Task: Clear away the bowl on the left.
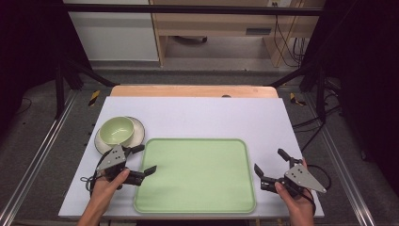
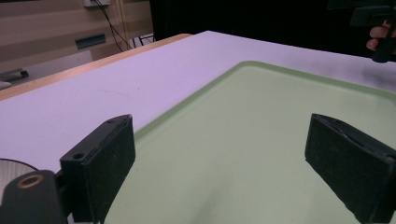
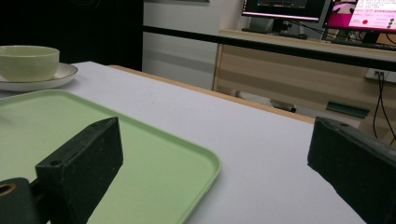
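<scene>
Left claw (image 1: 145, 160) wide open, empty, over smooth rounded-rectangle green tray (image 1: 197, 188); right claw (image 1: 273, 165) open, empty.

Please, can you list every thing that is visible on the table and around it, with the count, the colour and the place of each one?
tray: 1, light green, near middle of the table, nothing on it
bowl: 1, pale green, on the plate
plate: 1, white, far left of the tray
table: 1, white top with a wooden far edge
monitors: 2, lit, on a far desk
left gripper: 1, black, jaws open at the tray's left edge
right gripper: 1, black, jaws open, right of the tray
</scene>
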